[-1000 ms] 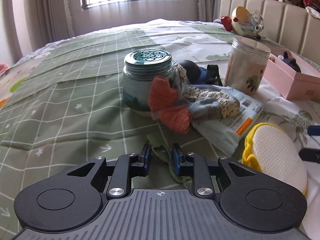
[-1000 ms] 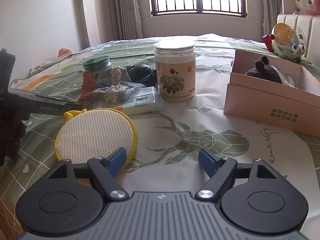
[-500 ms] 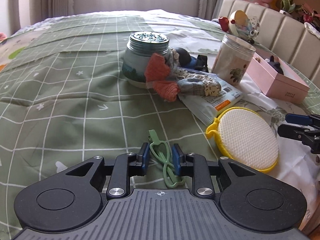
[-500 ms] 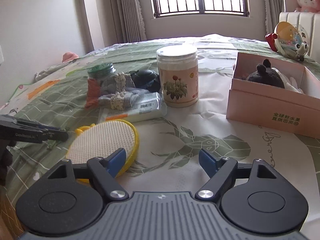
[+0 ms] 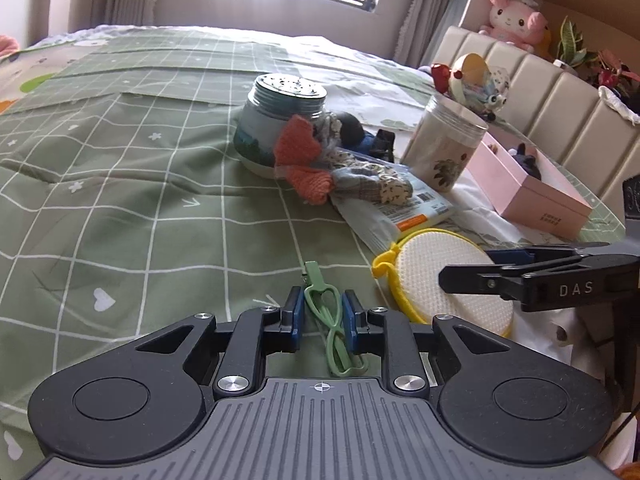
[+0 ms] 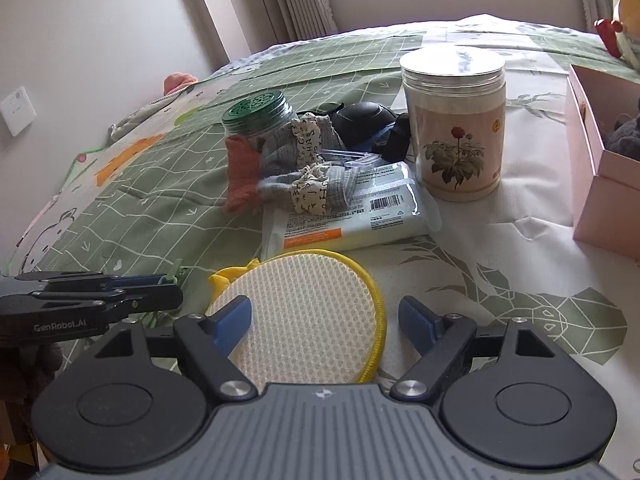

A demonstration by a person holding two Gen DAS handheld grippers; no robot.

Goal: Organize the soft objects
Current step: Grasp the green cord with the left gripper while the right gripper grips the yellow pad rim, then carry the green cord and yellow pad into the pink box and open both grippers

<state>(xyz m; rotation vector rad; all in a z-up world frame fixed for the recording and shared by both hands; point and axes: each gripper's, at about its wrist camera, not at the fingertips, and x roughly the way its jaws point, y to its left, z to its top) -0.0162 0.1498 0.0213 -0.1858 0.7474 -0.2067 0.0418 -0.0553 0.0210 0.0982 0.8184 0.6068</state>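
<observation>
Green clip (image 5: pixel 325 322) between closing left tongs (image 5: pixel 320 316); right tongs (image 6: pixel 324 320) agape over yellow-rimmed pad (image 6: pixel 308 312)

The near edge of the round yellow scrubber (image 6: pixel 308 312) disappears under the right gripper's body. The pink box (image 6: pixel 600 184) runs off the right border, so the dark plush toy (image 6: pixel 626 136) inside shows only in part. A black rounded thing (image 6: pixel 360 118) behind the socks (image 6: pixel 304 176) is too covered to name. The wipes packet (image 5: pixel 396 216) lies half under those socks, its print too small to read. The green clip's (image 5: pixel 332 320) tail end slips behind the left gripper's body.
</observation>
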